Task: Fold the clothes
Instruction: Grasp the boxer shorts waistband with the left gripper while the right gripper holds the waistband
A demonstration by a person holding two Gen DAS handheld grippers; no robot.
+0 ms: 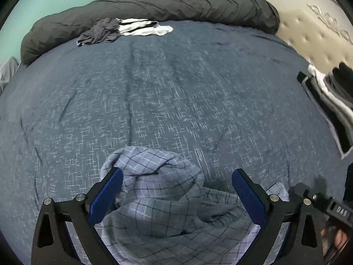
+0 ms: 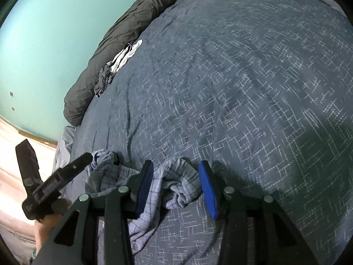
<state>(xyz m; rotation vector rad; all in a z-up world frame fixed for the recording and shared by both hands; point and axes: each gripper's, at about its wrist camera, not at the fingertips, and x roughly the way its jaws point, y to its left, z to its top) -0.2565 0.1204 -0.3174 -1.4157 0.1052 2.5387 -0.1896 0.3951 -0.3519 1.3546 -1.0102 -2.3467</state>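
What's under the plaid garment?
The plaid garment lies crumpled on the blue bedspread. Its folds cover the patch beneath, so anything under it stays hidden. Nothing sticks out at its edges.

I read both views as dim and cool-toned, with even indoor light and no glare. Fisheye distortion bows the bedspread [image 1: 176, 84] into a dome, and black vignette fills the corners. In the left wrist view, motion blur smears the weave toward the right edge and the striped garment [image 1: 328, 101] there; near centre the weave stays fairly sharp. In the right wrist view, a broad soft shadow [image 2: 308, 137] darkens the bedspread at right. The floor [image 2: 13, 145] at left is overexposed and washed out.
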